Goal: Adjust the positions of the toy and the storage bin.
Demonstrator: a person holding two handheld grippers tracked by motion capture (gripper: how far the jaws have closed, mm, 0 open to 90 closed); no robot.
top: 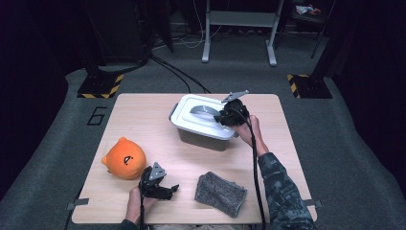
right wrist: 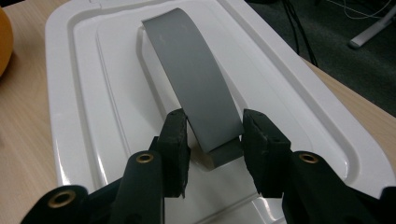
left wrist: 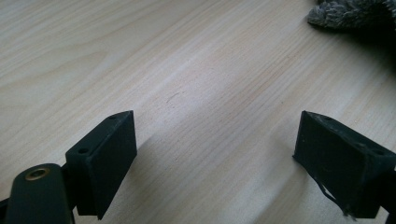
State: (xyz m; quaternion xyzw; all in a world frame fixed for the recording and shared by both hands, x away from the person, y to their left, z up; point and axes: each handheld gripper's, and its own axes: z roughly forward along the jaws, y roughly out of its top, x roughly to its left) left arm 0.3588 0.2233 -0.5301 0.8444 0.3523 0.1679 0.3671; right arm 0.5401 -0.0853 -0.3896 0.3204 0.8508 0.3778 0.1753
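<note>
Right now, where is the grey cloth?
In the high view the grey cloth lies near the table's front edge, right of the left hand-held gripper, in front of the lidded box.

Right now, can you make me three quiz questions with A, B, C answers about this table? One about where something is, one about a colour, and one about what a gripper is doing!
1. Where does the orange plush toy lie?
A. At the table's left side
B. On the box lid
C. On the floor

2. What colour is the handle on the white lid?
A. Red
B. Grey
C. Green

3. What are the jaws of the right gripper doing?
A. Closed on the handle
B. Holding the cloth
C. Pinching the plush toy

Answers:
1. A: in the high view it lies near the table's left edge, beside the left gripper.
2. B: the right gripper view shows a grey strap arching over the white lid.
3. A: both pads press against the strap's edges.
</note>
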